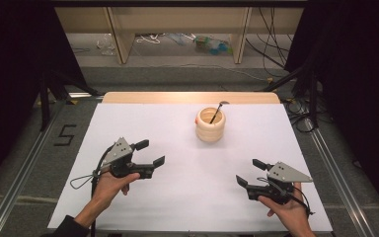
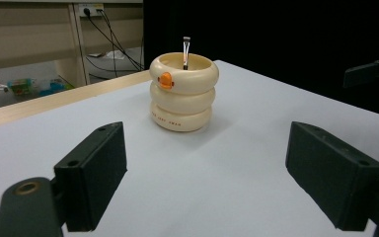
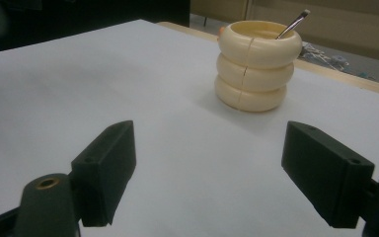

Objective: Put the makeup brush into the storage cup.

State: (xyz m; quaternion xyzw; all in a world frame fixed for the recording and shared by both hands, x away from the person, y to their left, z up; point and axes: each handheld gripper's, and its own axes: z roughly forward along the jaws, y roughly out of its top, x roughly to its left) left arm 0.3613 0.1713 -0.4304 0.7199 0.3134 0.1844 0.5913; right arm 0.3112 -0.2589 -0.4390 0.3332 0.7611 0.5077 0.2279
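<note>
Cream ringed pot (image 1: 210, 125) holding a thin brush (image 1: 216, 111) near the worktop's (image 1: 143, 123) far edge; probably light, rigid, best gripped around its ridges; both grippers released and empty

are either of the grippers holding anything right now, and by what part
Nothing is held. The left hand-held gripper and the right hand-held gripper both have their jaws open, well short of the cream holder.
</note>
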